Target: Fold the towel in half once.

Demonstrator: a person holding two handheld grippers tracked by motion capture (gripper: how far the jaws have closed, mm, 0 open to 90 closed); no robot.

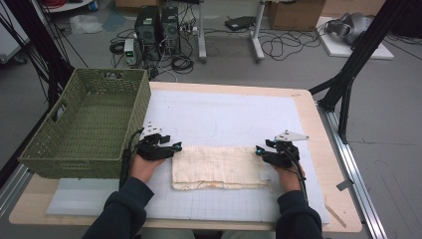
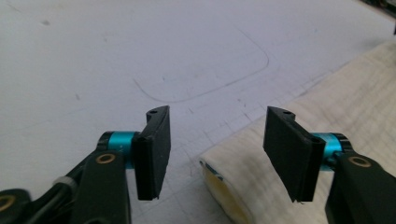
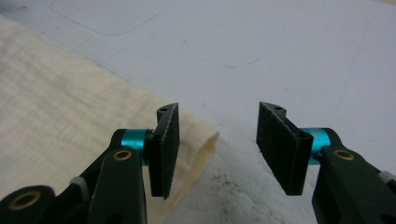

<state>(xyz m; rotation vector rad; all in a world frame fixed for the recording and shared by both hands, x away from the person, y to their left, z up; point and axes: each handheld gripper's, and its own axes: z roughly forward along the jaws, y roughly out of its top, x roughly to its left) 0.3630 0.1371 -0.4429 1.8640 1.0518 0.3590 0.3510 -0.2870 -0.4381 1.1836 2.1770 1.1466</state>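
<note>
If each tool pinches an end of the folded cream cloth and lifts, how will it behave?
The folded cream cloth would probably sag in the middle: it looks thin, soft and lies in loose layers. It seems light, and the folds at its ends may slip open unless both layers are caught.

One folded cream cloth [image 1: 219, 167], one green woven basket [image 1: 84, 124], two grippers, one white mat [image 1: 224, 117]

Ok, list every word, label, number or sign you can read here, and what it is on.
None can be read.
The folded cream cloth bears a small tag near its right end, too small to read.
The white mat carries only faint grid lines and a pen outline, no text.
The green basket is unmarked.
</note>
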